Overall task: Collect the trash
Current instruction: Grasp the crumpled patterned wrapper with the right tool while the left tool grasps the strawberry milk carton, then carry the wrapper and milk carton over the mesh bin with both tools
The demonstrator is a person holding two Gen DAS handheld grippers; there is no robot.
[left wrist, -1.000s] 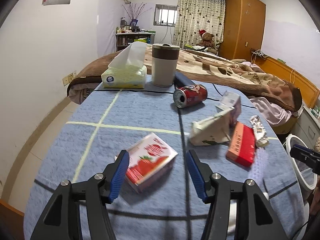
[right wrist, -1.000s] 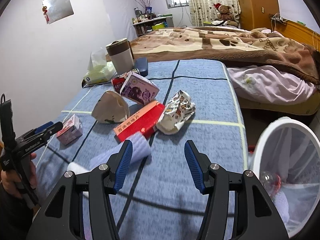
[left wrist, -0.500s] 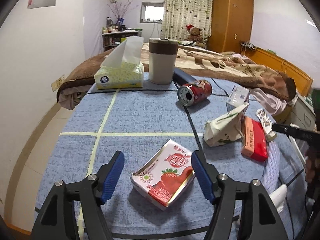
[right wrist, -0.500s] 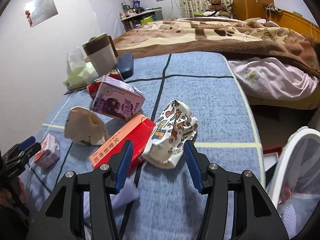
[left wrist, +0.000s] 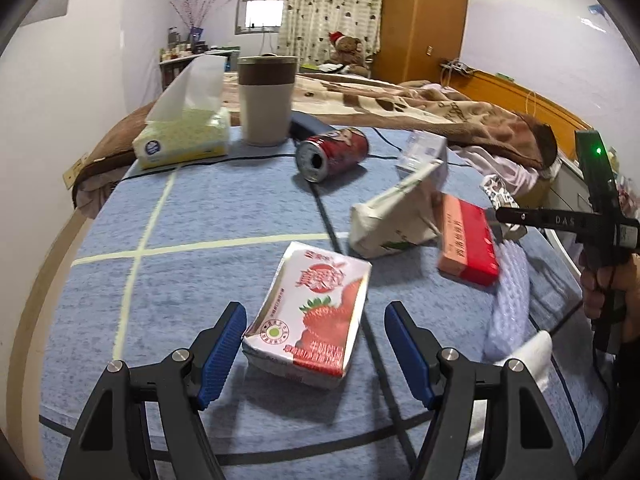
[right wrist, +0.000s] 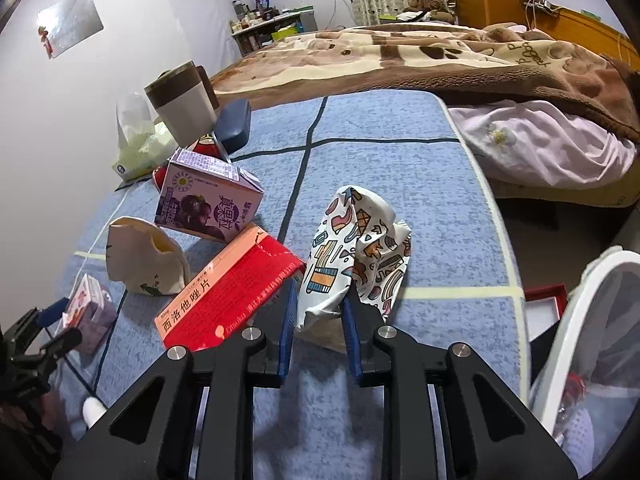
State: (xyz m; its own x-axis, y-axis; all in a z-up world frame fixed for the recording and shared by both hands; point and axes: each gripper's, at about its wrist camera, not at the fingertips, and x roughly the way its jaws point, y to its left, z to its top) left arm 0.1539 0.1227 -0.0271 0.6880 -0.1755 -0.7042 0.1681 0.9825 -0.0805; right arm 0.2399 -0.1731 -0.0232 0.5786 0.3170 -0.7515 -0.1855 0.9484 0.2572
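Note:
My left gripper (left wrist: 314,340) is open, its blue pads either side of the near end of a strawberry milk carton (left wrist: 312,312) lying flat on the blue table. My right gripper (right wrist: 320,318) is shut on the near end of a crumpled patterned wrapper (right wrist: 356,248). Beside it lie a red and orange medicine box (right wrist: 228,292), a purple milk carton (right wrist: 208,204) and a squashed beige carton (right wrist: 140,256). A red can (left wrist: 332,152) lies on its side farther back. The white mesh trash bin (right wrist: 592,340) stands off the table's right edge.
A tissue box (left wrist: 184,136), a beige cup with a brown band (left wrist: 266,100) and a dark blue case (right wrist: 234,124) stand at the table's far end. A white foam sleeve (left wrist: 512,292) lies at the right. The bed with a brown blanket (right wrist: 440,52) lies beyond.
My right gripper moved forward to the patterned wrapper and closed on it. My left gripper shifted so the strawberry carton now sits between its open pads.

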